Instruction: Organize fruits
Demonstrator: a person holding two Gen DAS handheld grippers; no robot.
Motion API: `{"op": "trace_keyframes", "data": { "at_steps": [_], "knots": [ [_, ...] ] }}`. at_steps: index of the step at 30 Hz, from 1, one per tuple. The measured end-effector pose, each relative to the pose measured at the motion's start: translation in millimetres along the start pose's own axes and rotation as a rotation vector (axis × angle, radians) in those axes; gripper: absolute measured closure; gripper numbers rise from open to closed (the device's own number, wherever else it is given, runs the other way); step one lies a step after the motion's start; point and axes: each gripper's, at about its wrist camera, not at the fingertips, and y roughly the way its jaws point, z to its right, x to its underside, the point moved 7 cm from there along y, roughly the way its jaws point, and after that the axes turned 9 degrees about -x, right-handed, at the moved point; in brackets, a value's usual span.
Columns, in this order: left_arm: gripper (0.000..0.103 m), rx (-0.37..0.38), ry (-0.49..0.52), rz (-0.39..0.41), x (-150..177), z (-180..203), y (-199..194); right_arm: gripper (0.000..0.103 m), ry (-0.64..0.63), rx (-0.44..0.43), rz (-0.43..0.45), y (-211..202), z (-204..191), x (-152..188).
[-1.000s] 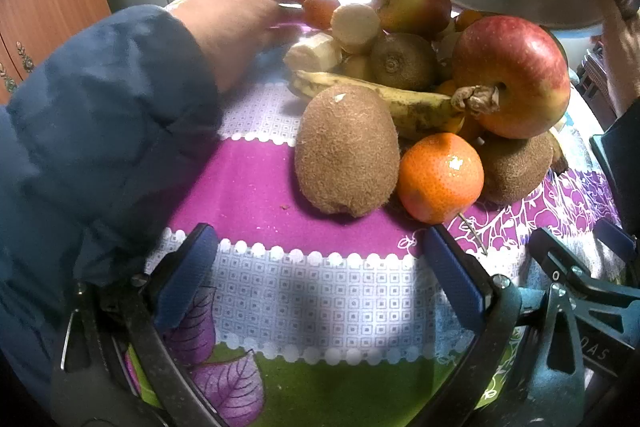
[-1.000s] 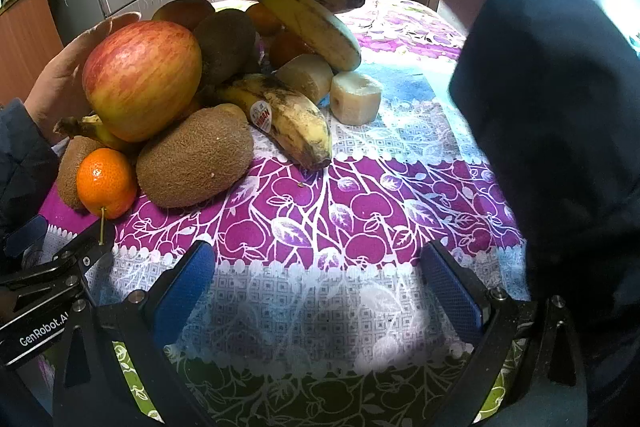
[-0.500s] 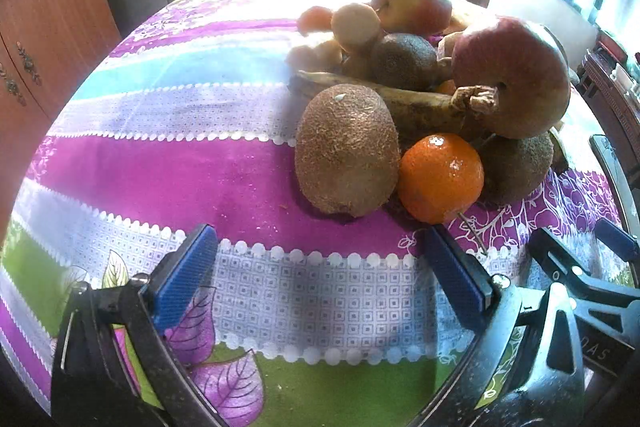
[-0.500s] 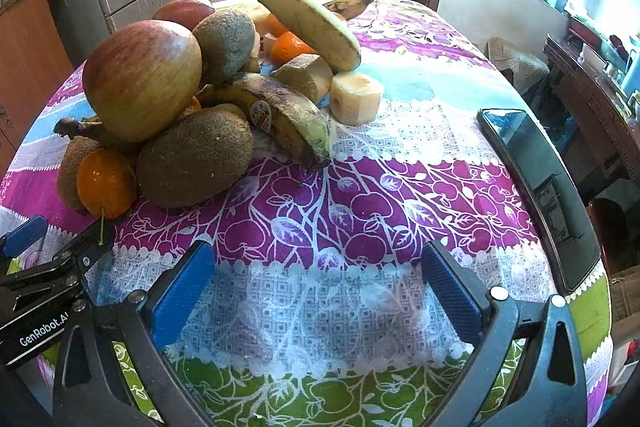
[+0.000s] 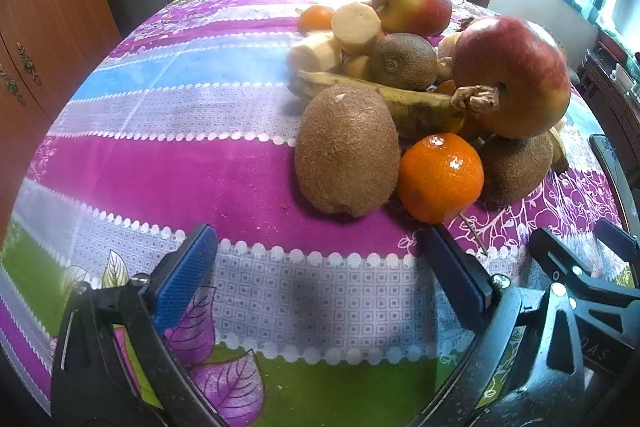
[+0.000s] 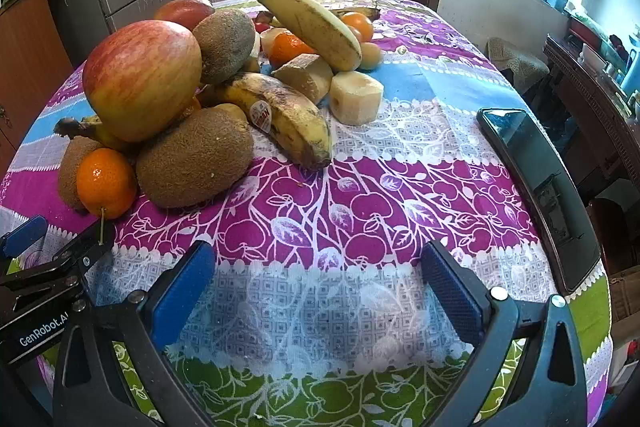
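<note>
Fruit heap bared on the bench, both grippers waiting

Left gripper [image 5: 316, 251] and right gripper [image 6: 316, 267] sit with jaws released and empty; beyond them kiwi [image 5: 347, 151], tangerine [image 5: 440, 177] and apple [image 5: 512, 77] lie piled, the person's hands and metal bowl now gone, so sorting can begin.

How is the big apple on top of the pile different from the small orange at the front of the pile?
The apple is much larger than the orange. The apple is red with yellow streaks; the orange is plain orange and glossy. The apple rests high on other fruit, while the orange sits low, on the tablecloth. Both are round, whole and unpeeled.
</note>
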Motion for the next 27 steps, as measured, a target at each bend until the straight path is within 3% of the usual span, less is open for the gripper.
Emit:
{"op": "trace_keyframes", "data": {
  "at_steps": [27],
  "knots": [
    [0.0, -0.001, -0.001, 0.0, -0.1, -0.6, 0.2, 0.0, 0.0, 0.001, -0.001, 0.0, 0.8, 0.1]
  ]
}}
